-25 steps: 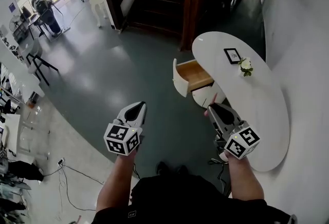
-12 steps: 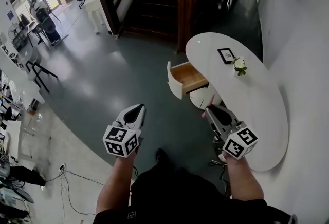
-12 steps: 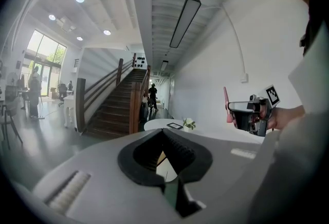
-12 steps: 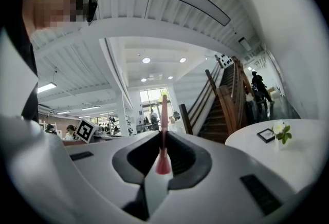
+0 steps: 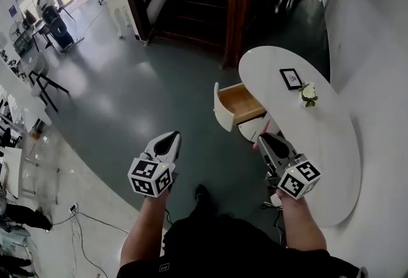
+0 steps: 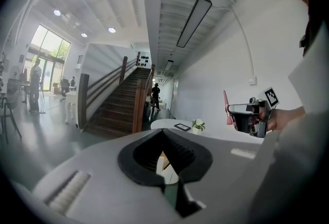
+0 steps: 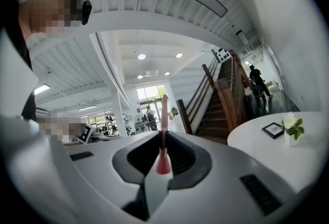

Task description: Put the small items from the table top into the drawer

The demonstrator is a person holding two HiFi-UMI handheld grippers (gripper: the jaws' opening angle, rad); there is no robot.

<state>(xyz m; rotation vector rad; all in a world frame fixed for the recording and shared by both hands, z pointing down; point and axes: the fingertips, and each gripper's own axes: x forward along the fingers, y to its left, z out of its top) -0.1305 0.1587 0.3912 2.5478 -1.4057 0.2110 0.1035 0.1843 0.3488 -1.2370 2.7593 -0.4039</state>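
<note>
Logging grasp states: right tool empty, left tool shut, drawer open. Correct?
No: the right tool is shut on a slim pink item, as the right gripper view shows. The left tool is shut and the drawer open, as stated.

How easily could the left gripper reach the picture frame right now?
Probably not yet: the left gripper hangs over the floor, apart from the table, and the open drawer juts out between it and the picture frame.
</note>
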